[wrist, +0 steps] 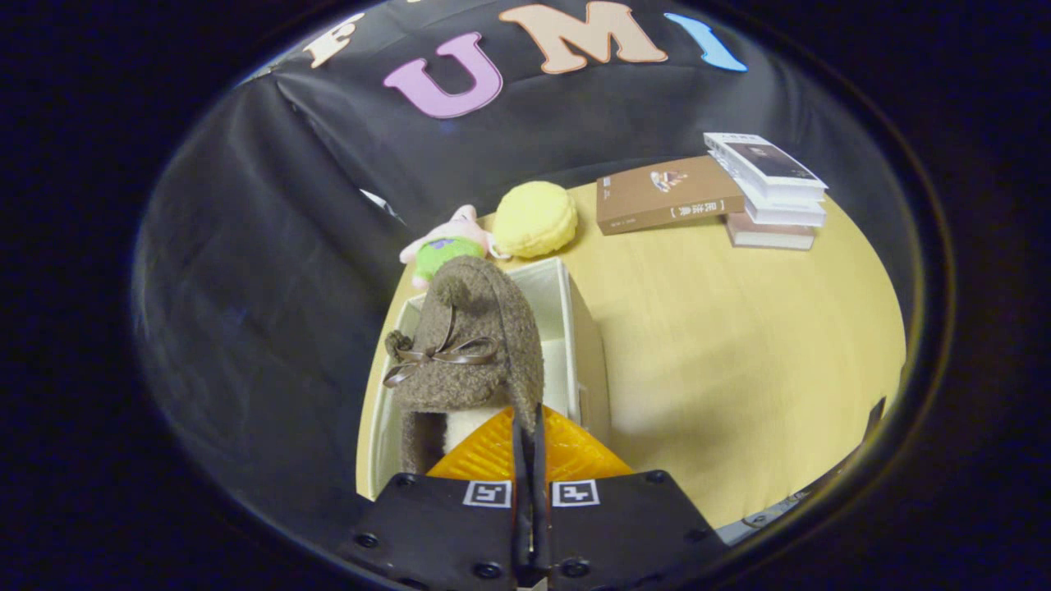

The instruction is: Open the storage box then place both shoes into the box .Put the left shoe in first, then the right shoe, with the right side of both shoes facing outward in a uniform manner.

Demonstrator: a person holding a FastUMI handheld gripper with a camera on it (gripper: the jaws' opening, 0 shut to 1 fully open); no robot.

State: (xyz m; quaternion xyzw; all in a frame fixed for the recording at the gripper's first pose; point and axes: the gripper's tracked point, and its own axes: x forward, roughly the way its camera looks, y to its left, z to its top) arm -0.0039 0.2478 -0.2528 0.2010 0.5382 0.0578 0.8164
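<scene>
Item 1: tongs (530, 427). Fingers closed nearly together, pinching the rim of a brown fuzzy shoe (468, 345) at its opening edge. Judged a clenched grip on the shoe's collar, so the shoe hangs toe-away and can be steered w/o touching the bow.

Item 2: the shoe. Slipper type, boucle fabric, ribbon bow on top, pale lining visible underneath. Held just ahead of the tongs, above the open storage box (575, 328), partly over its interior. Which shoe (L or R) can't be told from this angle.

Item 3: the box. White, fabric-sided, no lid seen on it; sits near the desk's (722, 345) edge next to the booth wall. Interior mostly hidden by the shoe; can't tell if another shoe is inside.

Item 4: misc, beyond the box. Pink-and-green plush toy (443, 246), yellow round cushion (534, 217) touching it. Brown book (661, 195) flat on desk; stack of books (772, 193) beside it.

Status est.: box opened; shoe placement in progress. Next step prob. needs lowering the shoe w/ its right side outward.
</scene>
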